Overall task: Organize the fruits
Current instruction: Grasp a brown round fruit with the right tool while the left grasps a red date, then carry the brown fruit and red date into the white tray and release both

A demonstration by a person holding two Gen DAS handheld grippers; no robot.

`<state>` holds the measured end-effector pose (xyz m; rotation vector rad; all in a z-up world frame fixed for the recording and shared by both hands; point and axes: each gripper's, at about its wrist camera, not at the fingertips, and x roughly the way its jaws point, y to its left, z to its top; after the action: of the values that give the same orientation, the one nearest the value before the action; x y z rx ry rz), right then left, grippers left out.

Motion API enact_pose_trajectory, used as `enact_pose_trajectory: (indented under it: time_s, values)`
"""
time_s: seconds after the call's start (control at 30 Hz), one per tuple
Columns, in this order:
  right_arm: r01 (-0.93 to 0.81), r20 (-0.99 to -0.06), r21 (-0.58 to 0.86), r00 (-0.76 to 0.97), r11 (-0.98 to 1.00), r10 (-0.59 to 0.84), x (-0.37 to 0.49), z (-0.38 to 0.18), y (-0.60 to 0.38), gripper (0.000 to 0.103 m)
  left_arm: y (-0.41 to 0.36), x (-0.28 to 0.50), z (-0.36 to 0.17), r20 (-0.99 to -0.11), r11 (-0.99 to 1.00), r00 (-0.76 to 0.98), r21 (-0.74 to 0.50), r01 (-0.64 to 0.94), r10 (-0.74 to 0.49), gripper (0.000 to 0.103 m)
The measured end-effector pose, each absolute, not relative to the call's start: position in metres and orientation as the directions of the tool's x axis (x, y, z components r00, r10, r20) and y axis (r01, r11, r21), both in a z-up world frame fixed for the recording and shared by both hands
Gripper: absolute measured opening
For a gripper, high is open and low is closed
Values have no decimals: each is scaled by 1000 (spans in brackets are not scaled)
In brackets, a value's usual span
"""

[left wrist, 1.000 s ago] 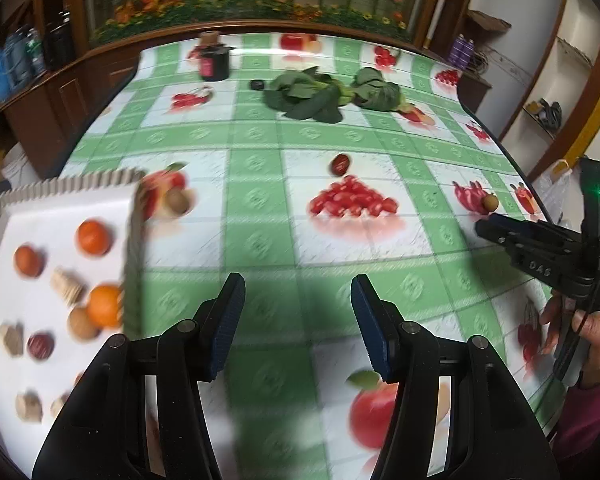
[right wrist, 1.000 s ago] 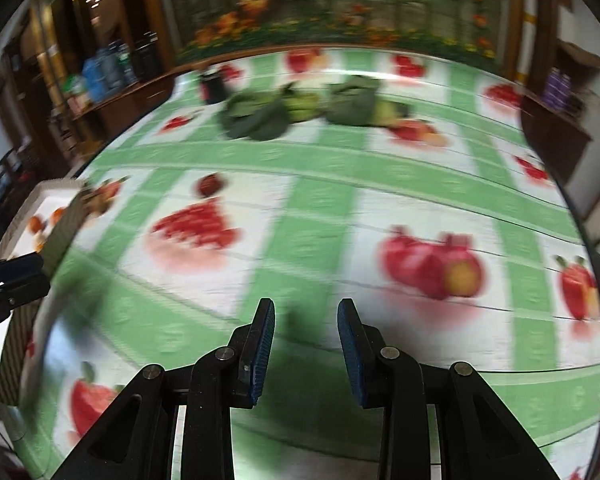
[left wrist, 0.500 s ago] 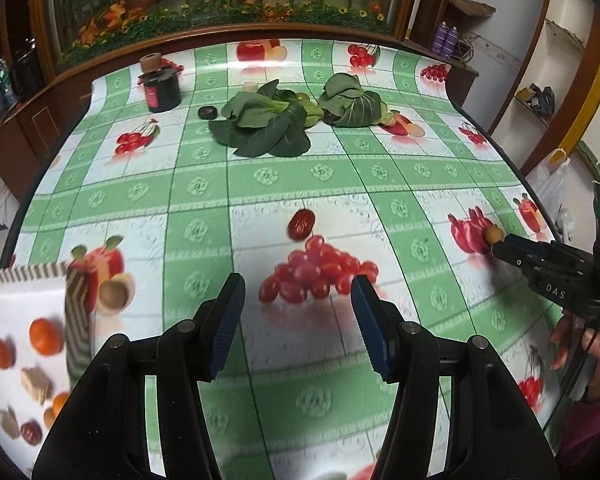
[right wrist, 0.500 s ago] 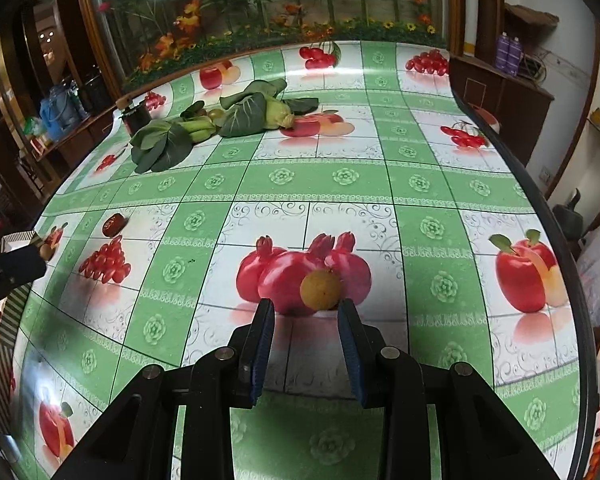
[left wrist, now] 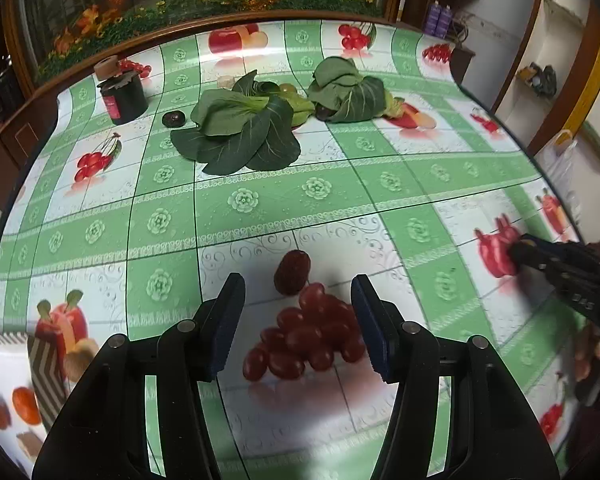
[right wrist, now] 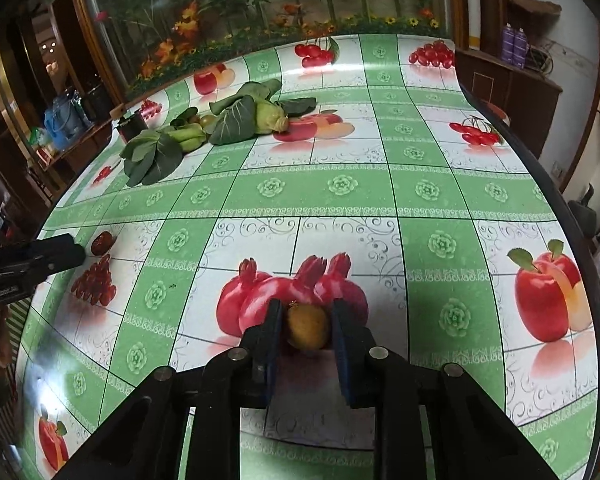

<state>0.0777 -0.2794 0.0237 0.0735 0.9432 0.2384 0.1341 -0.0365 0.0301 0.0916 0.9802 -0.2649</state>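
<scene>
- Right gripper (right wrist: 306,334) sits low in the middle of the right wrist view, with its two black fingers on each side of a small brown fruit (right wrist: 308,327). The fingers look close against the fruit, but I cannot tell if they squeeze it yet.
- That brown fruit rests on the tablecloth (right wrist: 340,192), right on top of a printed picture of red pomegranates.
- Left gripper (left wrist: 298,322) is at the bottom middle of the left wrist view. Its fingers are wide apart and hold nothing.
- Just past the left fingers lies a dark red fruit (left wrist: 292,272), above a printed bunch of red grapes. It touches neither finger.
- In the right wrist view the same dark red fruit (right wrist: 102,242) is at the left edge, near the tip of the left gripper (right wrist: 40,262).
- A white tray (left wrist: 4,384) with a striped rim shows in the lower left corner of the left wrist view. Orange and brown pieces lie in it, all blurry.
- Green leafy vegetables (left wrist: 240,132) lie in the upper middle of the left wrist view, well apart from both grippers.
- A dark jar (left wrist: 123,96) stands in the upper left, with a small dark round thing (left wrist: 173,119) just beside it.
</scene>
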Motion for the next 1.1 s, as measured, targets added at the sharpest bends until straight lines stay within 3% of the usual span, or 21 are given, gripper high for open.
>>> enact_pose_trajectory:
  time_s: [0.2, 0.37, 1.1]
  values:
    - [-188, -781, 187, 567, 964, 262, 74, 25, -278, 23, -37, 146, 17, -835, 961, 513, -64, 267, -198, 54]
    - [-221, -767, 215, 564, 951, 305, 70, 30, -271, 23, -37, 144, 14, -830, 965, 532, -26, 260, -165, 19]
    - [-446, -737, 254, 486, 858, 470, 11, 44, -154, 23, 7, 27, 44, -804, 982, 577, -42, 183, -142, 18]
